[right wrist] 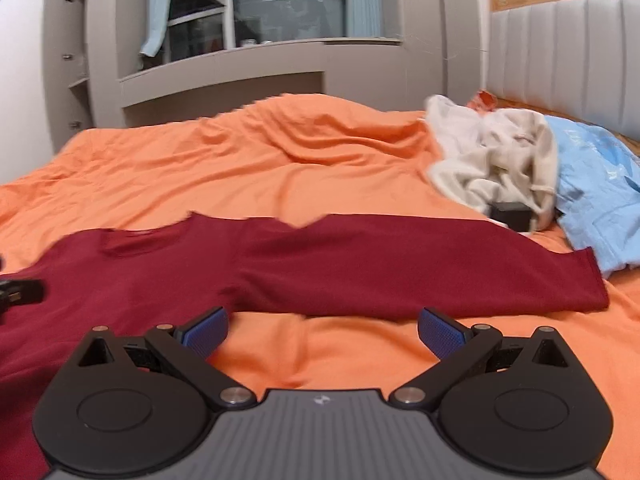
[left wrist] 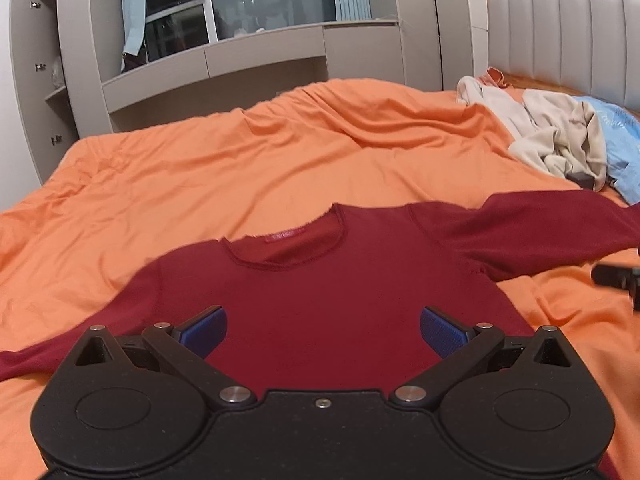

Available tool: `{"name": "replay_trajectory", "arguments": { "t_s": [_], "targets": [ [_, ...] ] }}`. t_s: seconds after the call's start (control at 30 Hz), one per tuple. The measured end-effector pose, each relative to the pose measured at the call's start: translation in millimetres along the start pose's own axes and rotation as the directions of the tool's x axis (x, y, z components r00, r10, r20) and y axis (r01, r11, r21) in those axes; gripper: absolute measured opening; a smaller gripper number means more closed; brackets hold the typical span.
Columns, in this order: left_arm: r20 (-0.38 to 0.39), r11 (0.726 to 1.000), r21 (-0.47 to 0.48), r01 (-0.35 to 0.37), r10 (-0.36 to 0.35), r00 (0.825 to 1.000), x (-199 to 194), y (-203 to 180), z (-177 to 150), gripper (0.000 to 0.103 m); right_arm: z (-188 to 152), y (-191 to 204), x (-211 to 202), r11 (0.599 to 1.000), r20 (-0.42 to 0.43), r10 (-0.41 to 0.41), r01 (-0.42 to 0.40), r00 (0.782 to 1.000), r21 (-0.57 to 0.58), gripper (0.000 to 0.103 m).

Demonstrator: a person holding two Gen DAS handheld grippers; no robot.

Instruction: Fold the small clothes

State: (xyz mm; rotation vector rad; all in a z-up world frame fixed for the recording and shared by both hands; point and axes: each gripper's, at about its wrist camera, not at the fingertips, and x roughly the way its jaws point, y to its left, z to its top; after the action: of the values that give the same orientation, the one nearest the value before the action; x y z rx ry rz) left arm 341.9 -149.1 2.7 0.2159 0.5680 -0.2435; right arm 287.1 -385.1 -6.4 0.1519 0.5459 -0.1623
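Dark red, the long-sleeved knit top (left wrist: 340, 280) lies flat on the rumpled orange bed sheet (left wrist: 200, 172), neckline away from the cameras, one sleeve (right wrist: 420, 268) stretched toward a heap of cream and light blue clothes (right wrist: 520, 168). Left gripper (left wrist: 323, 330) hovers over its chest, jaws wide apart, empty; right gripper (right wrist: 322, 330) likewise spread, empty, above bare sheet just beside that sleeve

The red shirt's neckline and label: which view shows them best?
The left wrist view: the red shirt lies centred and its neckline and label are sharp. The right wrist view shows the neckline blurred at the left, mostly the outstretched sleeve.
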Motion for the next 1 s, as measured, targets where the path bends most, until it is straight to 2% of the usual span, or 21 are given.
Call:
{"name": "replay_trajectory", "arguments": {
  "t_s": [0.2, 0.3, 0.4, 0.5, 0.57, 0.63, 0.77, 0.87, 1.0],
  "targets": [
    [-0.038, 0.999, -0.036, 0.010, -0.011, 0.999, 21, 10, -16, 0.103, 10, -50, 36, 0.989, -0.025, -0.017, 0.020, 1.000, 0.149, 0.103],
    [-0.074, 0.994, -0.095, 0.044, -0.051, 0.996, 25, 20, -24, 0.103, 14, -80, 57, 0.969, -0.054, -0.112, 0.121, 0.992, 0.216, 0.103],
    [-0.091, 0.987, -0.145, 0.069, -0.083, 0.992, 26, 29, -27, 0.103, 10, -111, 71, 0.927, -0.106, -0.200, 0.224, 0.974, 0.303, 0.103],
    [-0.095, 0.983, -0.173, 0.061, -0.078, 0.992, 26, 35, -28, 0.103, 2, -137, 77, 0.868, -0.142, -0.231, 0.270, 0.962, 0.418, 0.103],
    [-0.098, 0.982, -0.179, 0.056, -0.075, 0.992, 25, 35, -28, 0.103, -3, -154, 78, 0.827, -0.129, -0.229, 0.263, 0.965, 0.498, 0.103],
    [-0.104, 0.982, -0.181, 0.052, -0.072, 0.992, 26, 35, -28, 0.103, -6, -164, 78, 0.803, -0.106, -0.220, 0.242, 0.970, 0.545, 0.103],
    [-0.109, 0.982, -0.180, 0.049, -0.069, 0.992, 27, 35, -28, 0.103, -9, -172, 82, 0.792, -0.073, -0.234, 0.233, 0.970, 0.564, 0.103],
    [-0.112, 0.983, -0.177, 0.041, -0.062, 0.992, 28, 34, -28, 0.103, -11, -176, 90, 0.767, -0.050, -0.261, 0.239, 0.964, 0.595, 0.103],
    [-0.116, 0.983, -0.180, 0.035, -0.057, 0.992, 29, 34, -28, 0.103, -14, -179, 90, 0.733, -0.019, -0.281, 0.227, 0.960, 0.641, 0.091]
  ]
}}
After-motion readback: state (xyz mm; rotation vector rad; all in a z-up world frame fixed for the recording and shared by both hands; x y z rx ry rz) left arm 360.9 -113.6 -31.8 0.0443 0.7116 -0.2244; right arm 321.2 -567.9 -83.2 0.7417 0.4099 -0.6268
